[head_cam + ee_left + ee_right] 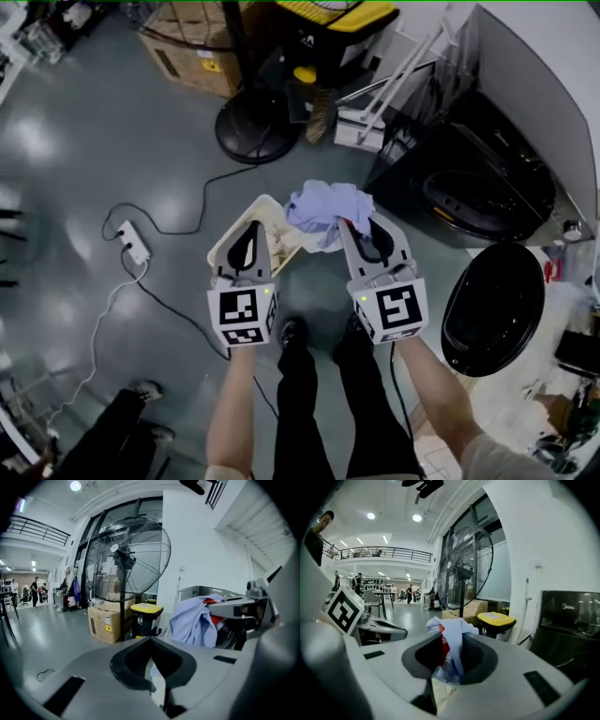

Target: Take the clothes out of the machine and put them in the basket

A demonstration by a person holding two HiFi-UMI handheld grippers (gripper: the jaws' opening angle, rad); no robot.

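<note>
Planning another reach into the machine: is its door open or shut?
Open. In the head view the round dark door stands swung aside, clear of the drum opening, whose dark interior is exposed.

Bunched lilac clothes (323, 208) — over cream basket (278, 234).

Mostly hidden basket (274, 211)
The left gripper (251, 230) and clothes (323, 206) cover most of it; the machine (469, 202) runs off the right edge.
</note>
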